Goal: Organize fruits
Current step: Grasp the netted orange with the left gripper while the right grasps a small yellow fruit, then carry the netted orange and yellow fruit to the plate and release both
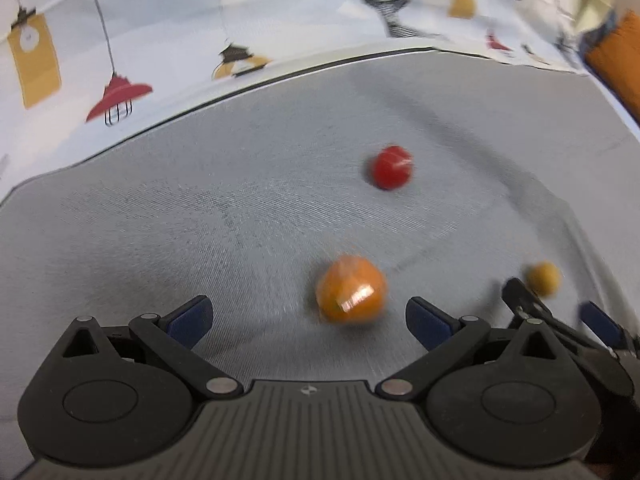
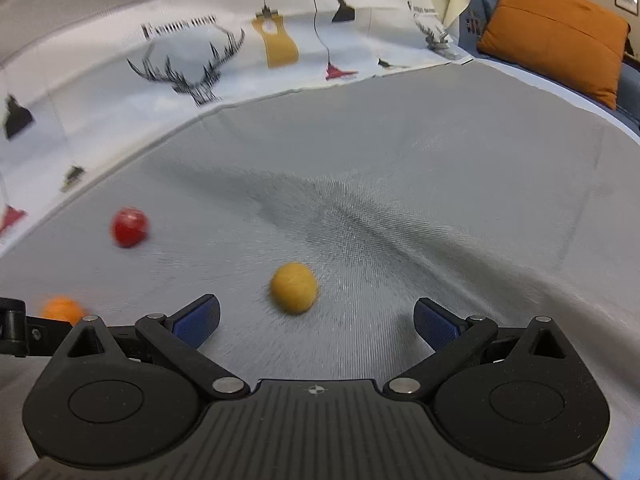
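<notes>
Three fruits lie on a grey cloth [image 1: 240,220]. An orange fruit [image 1: 351,295] sits just ahead of my left gripper [image 1: 308,322], slightly right of the middle between its wide-open fingers. A red fruit [image 1: 391,167] lies farther out. A small yellow fruit [image 1: 543,278] lies at the right, beside my right gripper [image 1: 560,316]. In the right wrist view my right gripper [image 2: 316,324] is open and empty, with the yellow fruit [image 2: 294,288] just ahead between its fingers. The red fruit [image 2: 129,226] and the orange fruit [image 2: 63,309] lie to its left. Both views are blurred.
A white cloth printed with lamps and a deer [image 2: 192,68] covers the surface beyond the grey cloth [image 2: 400,160]. An orange cushion [image 2: 556,36] lies on a blue seat at the far right. Folds run across the grey cloth on the right.
</notes>
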A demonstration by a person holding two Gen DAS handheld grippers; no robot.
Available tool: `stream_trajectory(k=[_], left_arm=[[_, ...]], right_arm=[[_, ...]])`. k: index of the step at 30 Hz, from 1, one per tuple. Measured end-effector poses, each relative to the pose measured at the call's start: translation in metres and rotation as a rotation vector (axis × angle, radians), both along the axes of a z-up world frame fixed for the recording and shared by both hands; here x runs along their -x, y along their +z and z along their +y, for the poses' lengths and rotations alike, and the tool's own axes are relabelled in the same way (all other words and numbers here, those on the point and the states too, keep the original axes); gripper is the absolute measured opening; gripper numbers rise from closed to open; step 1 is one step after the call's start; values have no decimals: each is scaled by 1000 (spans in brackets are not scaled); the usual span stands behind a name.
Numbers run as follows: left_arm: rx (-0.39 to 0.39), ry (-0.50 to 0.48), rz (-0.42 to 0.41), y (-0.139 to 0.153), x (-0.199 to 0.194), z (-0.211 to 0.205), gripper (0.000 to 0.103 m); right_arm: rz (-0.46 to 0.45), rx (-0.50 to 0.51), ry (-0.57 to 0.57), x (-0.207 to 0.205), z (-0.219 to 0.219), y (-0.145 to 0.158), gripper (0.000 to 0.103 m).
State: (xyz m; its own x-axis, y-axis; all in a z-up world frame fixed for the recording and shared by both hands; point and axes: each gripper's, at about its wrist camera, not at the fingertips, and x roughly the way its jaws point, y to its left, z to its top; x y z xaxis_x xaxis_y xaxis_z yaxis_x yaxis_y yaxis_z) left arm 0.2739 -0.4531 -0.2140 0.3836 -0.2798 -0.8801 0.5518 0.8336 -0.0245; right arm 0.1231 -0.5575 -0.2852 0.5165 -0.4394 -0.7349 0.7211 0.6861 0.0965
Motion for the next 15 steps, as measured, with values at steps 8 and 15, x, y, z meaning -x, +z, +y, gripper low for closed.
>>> stream_trajectory(k=[8,15], left_arm=[[42,5,-30,13,4,7,40],[82,6,-53,82,39,59,40]], right_arm=[[-5,88,80,-5,9,9,28],[-141,41,65,34,21,80,28]])
